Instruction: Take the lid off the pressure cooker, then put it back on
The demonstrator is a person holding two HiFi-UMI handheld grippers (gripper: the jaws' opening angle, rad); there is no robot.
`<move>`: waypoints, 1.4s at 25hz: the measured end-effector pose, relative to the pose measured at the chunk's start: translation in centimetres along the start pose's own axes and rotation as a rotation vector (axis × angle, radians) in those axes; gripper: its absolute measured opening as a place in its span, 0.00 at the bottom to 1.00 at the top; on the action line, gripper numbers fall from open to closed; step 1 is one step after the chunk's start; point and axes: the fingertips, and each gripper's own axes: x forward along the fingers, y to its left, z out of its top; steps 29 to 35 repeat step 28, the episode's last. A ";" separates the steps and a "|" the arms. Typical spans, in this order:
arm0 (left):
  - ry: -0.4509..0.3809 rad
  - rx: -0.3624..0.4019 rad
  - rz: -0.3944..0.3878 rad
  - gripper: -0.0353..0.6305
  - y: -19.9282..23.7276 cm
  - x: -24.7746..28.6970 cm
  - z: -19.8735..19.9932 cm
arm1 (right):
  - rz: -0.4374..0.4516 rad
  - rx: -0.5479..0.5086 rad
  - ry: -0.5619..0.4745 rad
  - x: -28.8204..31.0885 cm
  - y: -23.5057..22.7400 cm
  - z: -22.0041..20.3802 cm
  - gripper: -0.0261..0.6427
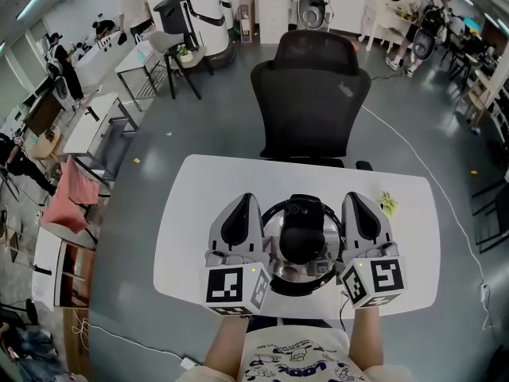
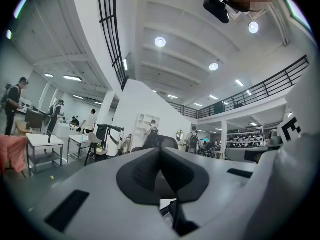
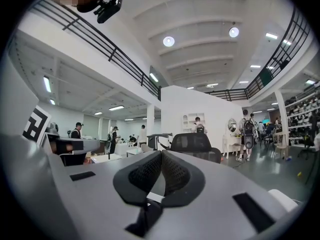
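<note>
Your left gripper [image 1: 245, 200] and right gripper [image 1: 355, 199] each have their jaws closed together on nothing. The round steel pressure cooker [image 1: 275, 239], black-handled lid [image 1: 301, 233] fitted, stands between them on the white table [image 1: 191, 213].

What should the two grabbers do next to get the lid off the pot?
Probably open the right gripper and move it in over the black handle on the lid. It and the left gripper are shut and empty, one each side of the pressure cooker, with the lid on, so nothing can be grasped yet.
</note>
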 end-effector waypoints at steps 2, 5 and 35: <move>0.000 -0.002 -0.001 0.07 0.1 0.0 0.0 | 0.003 0.000 0.002 0.0 0.2 -0.1 0.06; 0.001 -0.001 0.000 0.07 0.2 -0.1 0.2 | 0.010 -0.010 0.003 0.0 0.3 0.0 0.06; 0.006 0.003 -0.003 0.07 -0.1 0.1 -0.3 | 0.001 -0.014 0.018 0.1 0.0 -0.7 0.06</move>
